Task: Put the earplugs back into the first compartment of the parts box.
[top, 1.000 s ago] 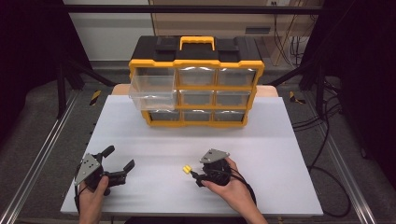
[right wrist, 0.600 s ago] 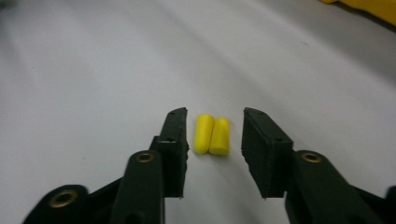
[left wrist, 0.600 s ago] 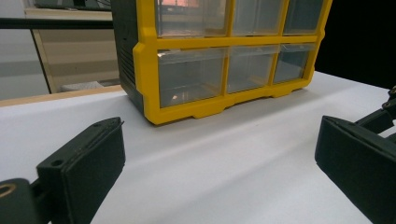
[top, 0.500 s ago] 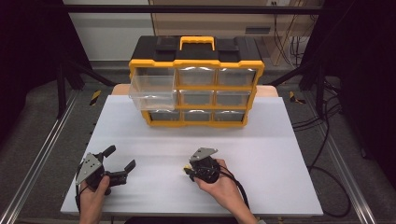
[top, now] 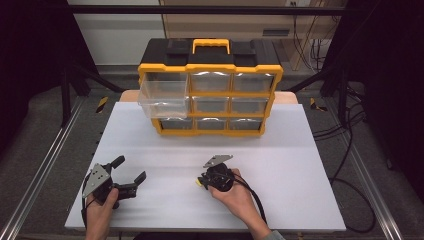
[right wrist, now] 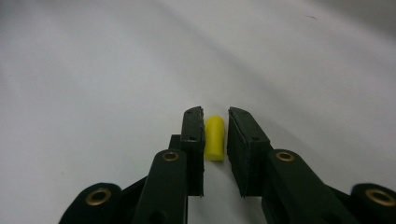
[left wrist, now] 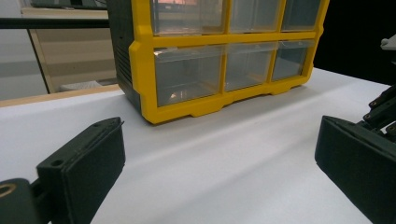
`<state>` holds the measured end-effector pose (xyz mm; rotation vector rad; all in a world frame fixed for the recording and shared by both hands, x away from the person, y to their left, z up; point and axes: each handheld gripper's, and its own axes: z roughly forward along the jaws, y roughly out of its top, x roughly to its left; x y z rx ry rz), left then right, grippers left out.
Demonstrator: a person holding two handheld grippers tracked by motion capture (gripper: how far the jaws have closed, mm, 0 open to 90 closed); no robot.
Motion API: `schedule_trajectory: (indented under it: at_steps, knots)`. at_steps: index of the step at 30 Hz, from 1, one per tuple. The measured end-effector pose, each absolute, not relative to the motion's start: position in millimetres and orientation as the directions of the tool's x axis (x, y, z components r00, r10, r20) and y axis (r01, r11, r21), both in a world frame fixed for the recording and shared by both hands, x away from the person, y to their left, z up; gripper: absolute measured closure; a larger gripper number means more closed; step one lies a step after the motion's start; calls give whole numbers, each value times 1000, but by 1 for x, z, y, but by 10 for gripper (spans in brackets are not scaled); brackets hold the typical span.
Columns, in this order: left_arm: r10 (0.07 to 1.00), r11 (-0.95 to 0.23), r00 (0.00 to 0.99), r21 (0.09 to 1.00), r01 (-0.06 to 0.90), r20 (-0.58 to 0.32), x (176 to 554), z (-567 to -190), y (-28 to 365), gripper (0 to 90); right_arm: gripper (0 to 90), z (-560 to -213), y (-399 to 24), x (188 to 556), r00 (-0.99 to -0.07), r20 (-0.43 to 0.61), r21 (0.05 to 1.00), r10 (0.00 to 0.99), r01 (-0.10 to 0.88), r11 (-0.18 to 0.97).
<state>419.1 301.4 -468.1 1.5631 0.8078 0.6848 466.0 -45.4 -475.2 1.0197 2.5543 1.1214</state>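
Note:
A small yellow cylindrical piece (right wrist: 215,138) lies on the white table (top: 280,165), and my right gripper (right wrist: 215,114) has its jaws closed in on both its sides. From above, that yellow piece (top: 198,183) peeks out at the left tip of my right gripper (top: 201,181), which a hand holds at the front middle. At the front left, my left gripper (top: 131,169) stands wide open with nothing between its jaws. In its own view the left gripper (left wrist: 219,163) faces the organizer across bare table.
A yellow and black drawer organizer (top: 210,95) with clear drawers stands at the back of the table; its frame (left wrist: 140,60) also shows in the left gripper view. Its top-left drawer (top: 164,97) is pulled out. Metal rails run along both table sides.
My right gripper has slid left until its jaws took in the yellow piece, which stayed in place. The left gripper has not moved.

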Motion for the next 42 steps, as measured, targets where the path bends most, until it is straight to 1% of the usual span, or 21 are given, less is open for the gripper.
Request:
schedule_trajectory:
  at_steps: [2,3,5,8,10,14,20,21,27,28,29,33,34,35,37,38,42]
  knots:
    - [809,-74,587,990,121,-11,419,-468,301,14,769,-476,-45,467,-750,112,701,652,525,483]
    - [810,-72,587,990,121,-13,419,-468,302,15,798,-477,-46,469,-743,140,695,654,545,469]
    - [810,-71,586,990,122,-14,419,-469,302,15,805,-478,-46,469,-740,151,693,655,551,464]
    - [811,-70,585,990,122,-15,419,-468,302,15,820,-476,-49,469,-748,128,702,651,532,474]
    - [810,-72,586,990,122,-14,419,-468,301,15,819,-471,-52,469,-745,142,716,652,532,452]
    - [810,-69,586,990,125,-18,420,-469,301,15,816,-462,-59,468,-742,129,735,658,517,439]
    - [812,-69,584,990,125,-18,420,-469,302,15,815,-445,-68,469,-750,110,789,652,465,402]
    - [813,-69,582,990,127,-18,420,-470,302,14,815,-433,-71,469,-755,90,813,650,433,389]
    - [815,-78,579,989,122,-7,420,-469,301,14,818,-399,-80,468,-750,61,870,658,363,333]
    - [815,-79,579,989,122,-7,420,-469,301,14,818,-399,-80,468,-750,61,870,658,363,333]
    - [815,-76,580,990,122,-9,420,-469,301,14,819,-388,-83,470,-746,55,886,664,343,312]
    - [812,-74,584,990,122,-11,420,-469,301,14,819,-368,-87,473,-736,51,905,675,320,281]
    - [812,-74,584,990,122,-11,420,-469,301,14,819,-368,-87,473,-736,51,905,675,320,281]
    - [811,-74,585,990,123,-12,420,-469,301,14,819,-357,-88,476,-729,57,915,682,312,257]
    - [811,-72,585,990,121,-13,420,-469,301,14,819,-353,-89,477,-724,60,918,687,310,247]
    - [810,-73,586,990,120,-12,420,-469,300,14,820,-341,-89,479,-722,65,930,689,295,221]
    - [812,-76,584,989,124,-10,421,-470,301,14,820,-317,-86,483,-724,74,951,686,258,169]
